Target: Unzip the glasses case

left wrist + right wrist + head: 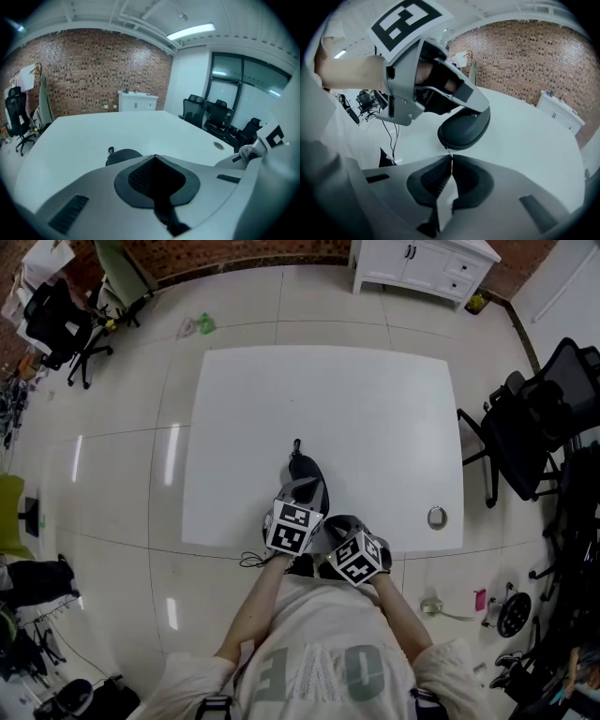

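Your right gripper point(450, 158) is clenching its jaws on the thin zip pull point(448, 151) at the near edge of the glasses case point(464, 127). Your left gripper point(154, 158), jaws closed together, is resting on the case's top. The case is lying on the white table point(375, 409), near its front edge.

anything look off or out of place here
Nothing on the table looks wrong. The black glasses case lies flat near the front edge, zipped shut, with its zipper pull pinched in the right gripper. The only stray is a small green thing on the floor past the table's far left corner.
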Tool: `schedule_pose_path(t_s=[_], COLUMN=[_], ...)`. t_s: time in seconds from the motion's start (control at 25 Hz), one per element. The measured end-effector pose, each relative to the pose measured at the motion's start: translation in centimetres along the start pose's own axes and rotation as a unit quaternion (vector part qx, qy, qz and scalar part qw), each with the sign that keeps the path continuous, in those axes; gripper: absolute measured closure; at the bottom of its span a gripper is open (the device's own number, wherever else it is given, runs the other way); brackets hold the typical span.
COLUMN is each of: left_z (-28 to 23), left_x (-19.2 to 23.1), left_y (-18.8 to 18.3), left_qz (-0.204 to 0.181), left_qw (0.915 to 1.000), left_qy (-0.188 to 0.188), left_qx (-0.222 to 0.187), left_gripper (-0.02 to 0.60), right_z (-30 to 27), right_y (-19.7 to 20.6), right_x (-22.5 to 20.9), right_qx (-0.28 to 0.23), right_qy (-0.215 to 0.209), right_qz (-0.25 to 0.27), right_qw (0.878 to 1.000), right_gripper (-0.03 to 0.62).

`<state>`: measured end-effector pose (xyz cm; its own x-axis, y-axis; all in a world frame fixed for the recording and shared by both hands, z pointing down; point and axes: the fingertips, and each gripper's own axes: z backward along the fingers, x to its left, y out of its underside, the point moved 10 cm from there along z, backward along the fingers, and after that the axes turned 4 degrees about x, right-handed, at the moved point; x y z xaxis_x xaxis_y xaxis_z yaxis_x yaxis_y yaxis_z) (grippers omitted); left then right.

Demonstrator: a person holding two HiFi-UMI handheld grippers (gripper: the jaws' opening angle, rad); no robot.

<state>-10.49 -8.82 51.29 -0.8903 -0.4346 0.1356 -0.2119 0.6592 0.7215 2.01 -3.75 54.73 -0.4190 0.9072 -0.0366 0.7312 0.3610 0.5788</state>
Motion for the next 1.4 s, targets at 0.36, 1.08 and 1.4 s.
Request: schedule_pose_path(t_s=[0.36,1.08,1.4], left_z=[0.3,-0.2,-0.3], left_x=[0.7,0.4,1.0], left_y=[0.1,0.1,0.2], left_qz=[0.037,0.067,0.083], left_qw=[0.999,0.9969,0.9955], left_qy=[0.025,0.04,0.045], left_qx=[-0.001,-0.009,-0.01], left_gripper=[0.577,0.577,0.577], right_z=[0.1,-3.9,-5.4], right_y=[0.1,-5.7,-7.4], right_x=[-2.4,-10.4,-11.6], right_qx=[-0.003,-0.005,-0.014], right_qy=[0.038,0.037,0.026], right_qz=[-0.045,0.075,0.07], right_qw=[0.998,0.996,0.997], right_gripper=[0.594,0.594,0.594])
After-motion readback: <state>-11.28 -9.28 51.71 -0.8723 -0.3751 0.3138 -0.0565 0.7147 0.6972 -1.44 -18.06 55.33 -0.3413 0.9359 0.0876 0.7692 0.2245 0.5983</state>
